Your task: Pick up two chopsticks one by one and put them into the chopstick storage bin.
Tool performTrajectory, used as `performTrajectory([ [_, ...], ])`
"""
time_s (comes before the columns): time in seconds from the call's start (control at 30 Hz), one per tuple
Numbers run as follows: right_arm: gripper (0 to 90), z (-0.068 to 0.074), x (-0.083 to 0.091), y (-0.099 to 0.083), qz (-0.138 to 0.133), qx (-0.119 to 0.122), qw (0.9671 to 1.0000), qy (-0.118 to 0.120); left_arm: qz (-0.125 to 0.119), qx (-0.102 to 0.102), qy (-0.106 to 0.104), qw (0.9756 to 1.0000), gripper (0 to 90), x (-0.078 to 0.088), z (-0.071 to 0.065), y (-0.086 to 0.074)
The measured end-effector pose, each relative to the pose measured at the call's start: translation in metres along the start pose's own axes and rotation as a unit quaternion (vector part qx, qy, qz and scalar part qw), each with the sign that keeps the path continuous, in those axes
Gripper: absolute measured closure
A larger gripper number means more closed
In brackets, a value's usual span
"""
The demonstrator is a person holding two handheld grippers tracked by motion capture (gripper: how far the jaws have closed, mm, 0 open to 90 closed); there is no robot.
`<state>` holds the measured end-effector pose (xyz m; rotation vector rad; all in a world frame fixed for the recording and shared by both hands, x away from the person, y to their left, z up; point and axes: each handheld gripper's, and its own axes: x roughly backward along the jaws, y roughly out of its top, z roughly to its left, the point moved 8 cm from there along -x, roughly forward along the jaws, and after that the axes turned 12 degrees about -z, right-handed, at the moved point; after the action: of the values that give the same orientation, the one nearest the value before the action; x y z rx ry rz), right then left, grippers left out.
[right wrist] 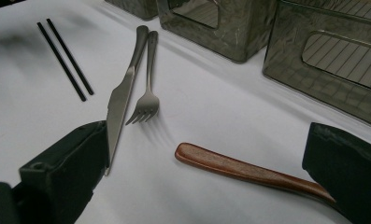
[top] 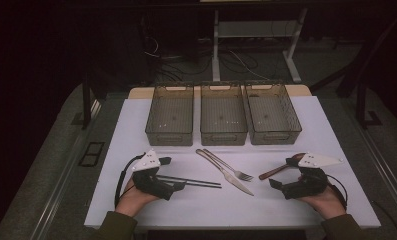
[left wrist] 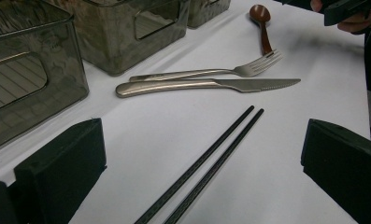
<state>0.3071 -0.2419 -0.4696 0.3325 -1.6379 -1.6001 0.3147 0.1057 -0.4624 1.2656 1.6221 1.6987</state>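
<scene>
Black chopsticks (left wrist: 206,163) lie between the left gripper's (left wrist: 202,168) wide-open jaws.

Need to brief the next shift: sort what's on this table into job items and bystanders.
In the job:
- chopsticks, between the open left gripper jaws
- wooden spoon, between the open right gripper jaws

Lying about for now:
- fork
- knife
- three bins, seemingly empty

1. Black chopsticks (left wrist: 206,163): a thin pair lying flat and parallel, running out between the left gripper (top: 172,174)'s wide-apart jaws.
2. Brown wooden spoon (right wrist: 248,171): flat on the table, its handle between the right gripper (top: 280,173)'s open jaws.
</scene>
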Motion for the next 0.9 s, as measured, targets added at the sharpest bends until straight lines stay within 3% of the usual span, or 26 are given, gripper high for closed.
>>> performTrajectory([
  [0.43,0.4,-0.002,-0.003,0.002,-0.004,-0.007,1.0,0.005,0.009,-0.002,0.011,0.9999,0.0,0.001,0.004,-0.001],
  [0.9,0.4,-0.001,-0.006,0.002,-0.003,-0.005,1.0,0.008,0.0,-0.001,0.022,0.9998,0.0,0.001,0.016,0.008],
])
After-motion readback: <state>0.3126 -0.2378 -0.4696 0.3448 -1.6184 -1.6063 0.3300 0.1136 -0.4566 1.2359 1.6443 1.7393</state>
